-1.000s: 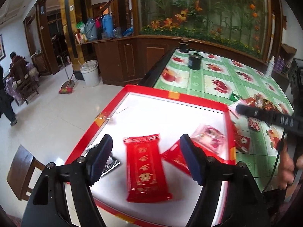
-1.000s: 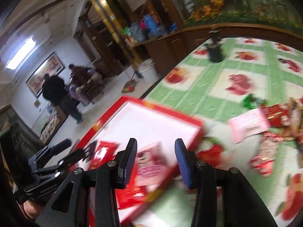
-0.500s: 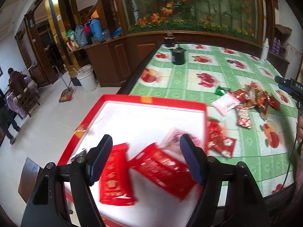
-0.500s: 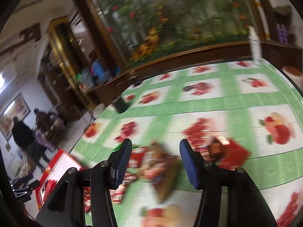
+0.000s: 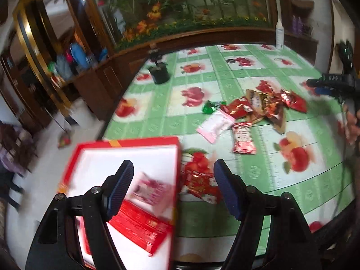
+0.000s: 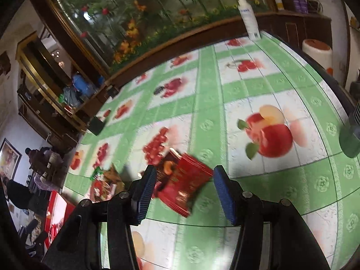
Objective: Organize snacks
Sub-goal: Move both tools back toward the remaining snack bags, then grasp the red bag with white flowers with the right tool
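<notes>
While both hang spread wide, holding nothing | left claw: above red box edge | right claw: red packet ahead on worktop, untouched.

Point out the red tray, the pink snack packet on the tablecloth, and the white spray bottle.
red tray [image 5: 126, 140]: left wrist view, far rim.
pink snack packet [image 5: 214, 123]: left wrist view, middle of wrapper.
white spray bottle [image 6: 249, 20]: right wrist view, bottle body.

Left tongs and right tongs both gape wide, gripping nothing.
</notes>
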Motion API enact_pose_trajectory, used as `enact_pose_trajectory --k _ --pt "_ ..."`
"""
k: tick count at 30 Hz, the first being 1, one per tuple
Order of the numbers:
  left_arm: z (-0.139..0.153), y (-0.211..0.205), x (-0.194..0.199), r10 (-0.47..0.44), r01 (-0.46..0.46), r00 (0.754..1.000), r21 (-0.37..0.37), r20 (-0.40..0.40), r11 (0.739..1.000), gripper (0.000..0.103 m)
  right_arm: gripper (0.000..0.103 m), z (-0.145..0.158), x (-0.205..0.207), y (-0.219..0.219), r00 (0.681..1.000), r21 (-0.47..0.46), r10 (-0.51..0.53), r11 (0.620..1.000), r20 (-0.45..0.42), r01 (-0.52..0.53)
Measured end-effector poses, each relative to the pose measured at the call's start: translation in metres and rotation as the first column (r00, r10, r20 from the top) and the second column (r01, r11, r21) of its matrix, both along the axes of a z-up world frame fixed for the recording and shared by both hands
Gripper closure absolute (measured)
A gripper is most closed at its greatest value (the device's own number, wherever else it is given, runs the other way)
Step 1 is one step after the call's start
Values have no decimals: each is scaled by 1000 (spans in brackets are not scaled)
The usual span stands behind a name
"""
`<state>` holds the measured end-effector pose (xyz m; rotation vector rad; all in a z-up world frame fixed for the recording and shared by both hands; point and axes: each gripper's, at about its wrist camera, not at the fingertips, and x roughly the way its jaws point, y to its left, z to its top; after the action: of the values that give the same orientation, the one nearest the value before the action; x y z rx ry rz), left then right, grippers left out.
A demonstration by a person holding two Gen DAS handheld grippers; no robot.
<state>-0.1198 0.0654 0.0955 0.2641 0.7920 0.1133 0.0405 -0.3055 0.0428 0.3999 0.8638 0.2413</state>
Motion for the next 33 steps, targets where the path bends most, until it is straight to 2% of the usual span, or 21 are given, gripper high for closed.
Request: enact_pose_trajectory --k 2,5,8,13,16,18,21,23,25,27,31,33 --pt "2 4 0 7 -7 1000 22 4 1000 29 47 -2 -1 -4 1000 2 -20 1000 -11 20" --pt "-3 12 -2 7 -7 1000 -6 -10 1000 29 47 -3 -3 -4 1000 16 -20 1000 -18 20" --pt "-17 11 -4 -16 15 998 -23 -58 1000 29 47 -3 -4 3 1000 -16 -18 1000 -20 18" --pt "-29 0 -6 -94 78 989 -135 -115 988 29 47 -2 -8 15 1000 -12 27 1000 3 -27" --pt "-24 -4 -9 -97 87 991 -103 -92 991 29 47 2 -13 25 997 -6 58 998 41 -58" --pt "-16 3 -13 -73 69 996 -73 -58 995 29 48 11 -22 38 981 44 159 985 114 -165" --pt "-7 26 -16 -14 11 1000 -111 -27 994 29 48 21 -41 80 920 12 348 935 178 -356" --pt "-6 41 -18 24 -27 999 -134 -21 991 29 48 20 -52 116 860 19 480 871 175 -490" --pt "-6 54 -23 58 -60 998 -141 -14 988 29 48 18 -65 161 797 -15 584 808 154 -589" --pt "-7 63 -29 79 -79 997 -151 -10 985 29 48 11 -75 213 747 -93 655 756 113 -648" --pt "-6 82 -44 92 -89 996 -188 8 978 29 48 -8 -78 284 688 -129 725 684 12 -718" --pt "-7 94 -51 102 -97 995 -210 17 973 29 49 -19 -82 308 672 -164 740 660 -27 -733"
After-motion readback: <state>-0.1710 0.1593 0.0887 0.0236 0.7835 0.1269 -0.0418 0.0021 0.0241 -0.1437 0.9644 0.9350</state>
